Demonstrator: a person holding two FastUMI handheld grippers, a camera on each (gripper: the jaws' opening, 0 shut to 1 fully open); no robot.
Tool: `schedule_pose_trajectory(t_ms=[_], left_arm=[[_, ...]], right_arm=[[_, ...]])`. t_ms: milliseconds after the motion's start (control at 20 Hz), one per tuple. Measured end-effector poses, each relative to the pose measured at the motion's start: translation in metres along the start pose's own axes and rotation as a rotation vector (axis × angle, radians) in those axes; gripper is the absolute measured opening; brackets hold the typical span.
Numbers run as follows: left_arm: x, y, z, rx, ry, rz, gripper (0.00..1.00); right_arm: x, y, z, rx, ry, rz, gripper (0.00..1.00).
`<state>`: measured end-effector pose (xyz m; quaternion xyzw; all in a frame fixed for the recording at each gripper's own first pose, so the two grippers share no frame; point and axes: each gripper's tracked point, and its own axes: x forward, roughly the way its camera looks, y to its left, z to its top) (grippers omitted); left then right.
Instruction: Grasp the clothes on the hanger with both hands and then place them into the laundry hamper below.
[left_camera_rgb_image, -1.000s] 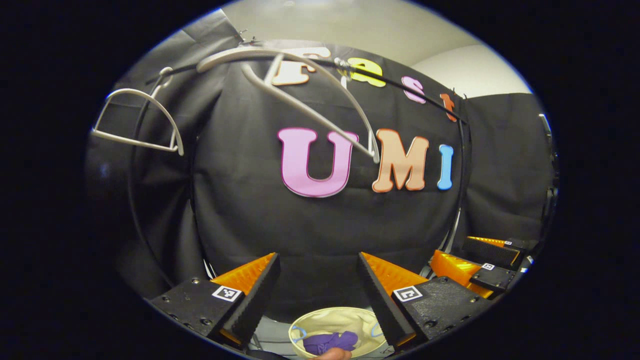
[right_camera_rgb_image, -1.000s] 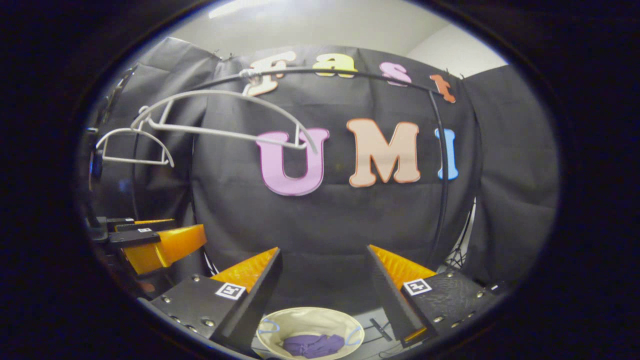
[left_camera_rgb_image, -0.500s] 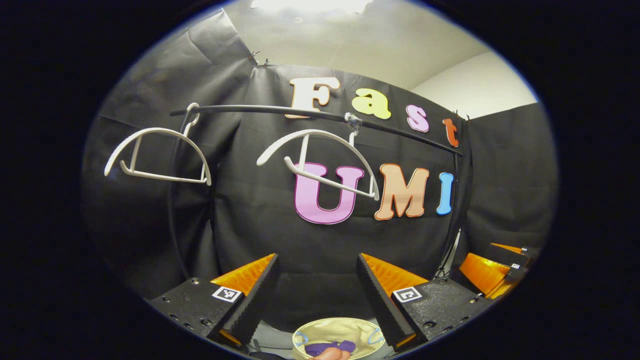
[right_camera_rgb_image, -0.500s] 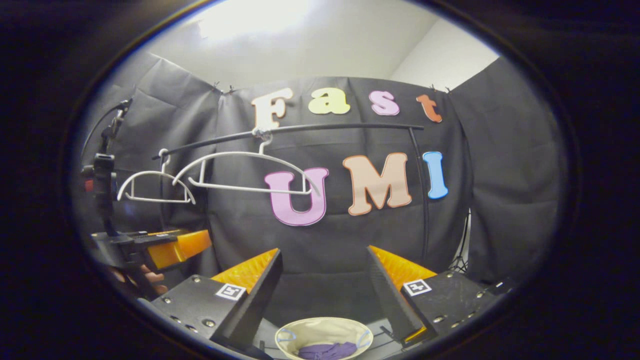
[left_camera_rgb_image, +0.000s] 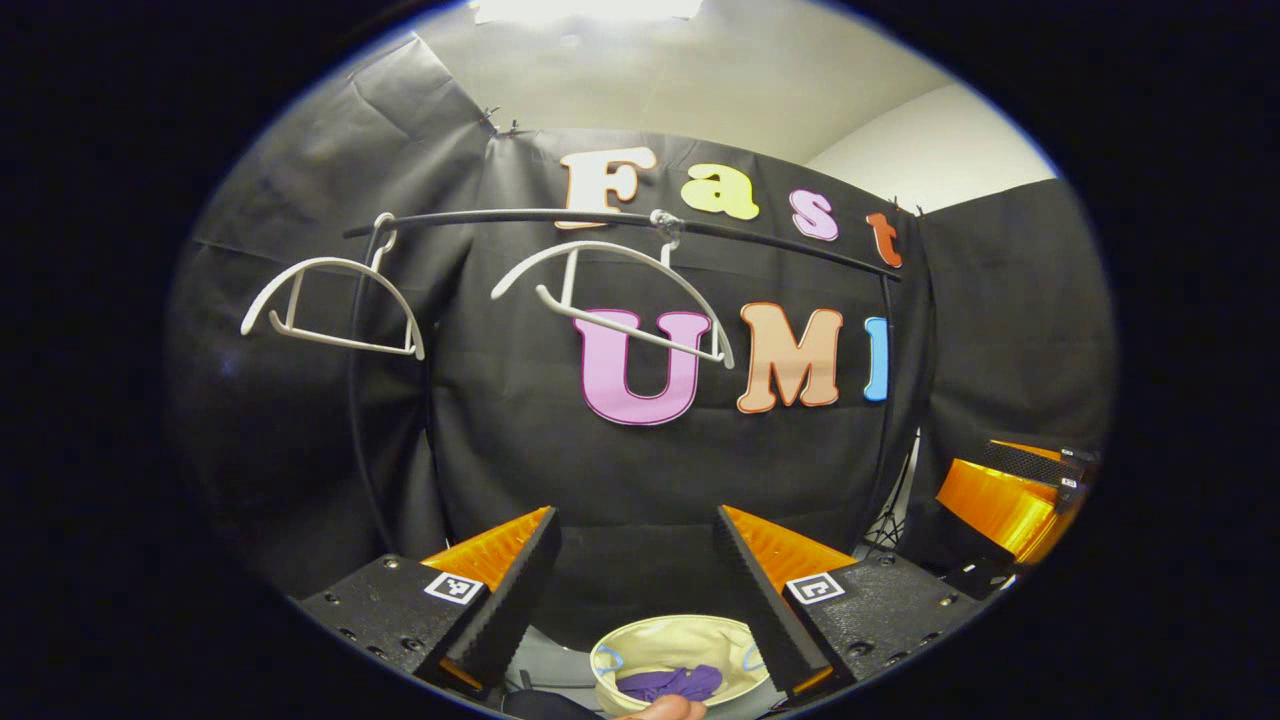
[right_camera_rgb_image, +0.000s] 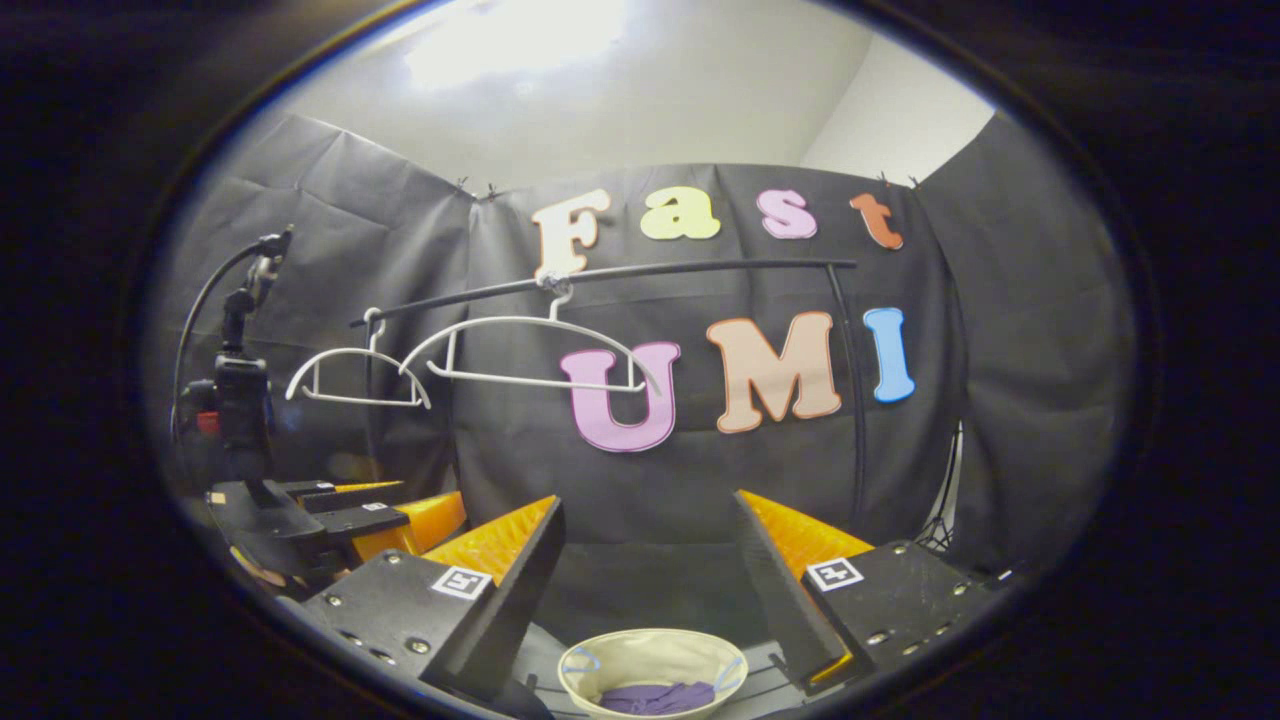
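Left gripper view shows the left gripper (left_camera_rgb_image: 635, 575) with its two fingers spread wide and holding nothing; between and below them sits one cream laundry hamper (left_camera_rgb_image: 680, 640) with one purple garment (left_camera_rgb_image: 670, 684) inside. Above the fingers, two bare white hangers (left_camera_rgb_image: 335, 305) hang from one black rail (left_camera_rgb_image: 620, 218). Off to the right is the right gripper (left_camera_rgb_image: 1010, 495). Right gripper view shows the right gripper (right_camera_rgb_image: 650, 580) equally wide apart and empty, the hamper (right_camera_rgb_image: 650, 655) below the gap between its fingers, and both hangers (right_camera_rgb_image: 530, 350) above.
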<state>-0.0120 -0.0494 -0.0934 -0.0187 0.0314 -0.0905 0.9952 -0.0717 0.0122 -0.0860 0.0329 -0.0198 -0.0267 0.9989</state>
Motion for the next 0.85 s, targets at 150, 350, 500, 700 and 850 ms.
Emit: schedule_pose_trajectory(t_ms=[150,350,500,700,850], left_arm=[[-0.005,-0.008,0.000,-0.007,-0.017,0.006,0.94],[-0.005,-0.014,-0.002,-0.033,-0.040,0.014,0.90],[0.010,-0.018,-0.019,-0.069,-0.009,0.011,0.92],[0.033,-0.018,-0.031,-0.060,0.015,0.069,0.92],[0.045,-0.020,-0.030,-0.009,-0.007,0.107,0.92]], right_arm=[[-0.017,-0.005,0.006,-0.001,-0.050,0.010,0.98],[-0.025,-0.018,0.010,-0.007,-0.081,0.024,0.98],[-0.016,-0.035,0.007,-0.005,-0.093,0.008,0.98],[-0.001,-0.053,0.001,-0.024,-0.101,-0.005,0.98],[0.020,-0.066,0.000,-0.045,-0.102,-0.029,0.99]])
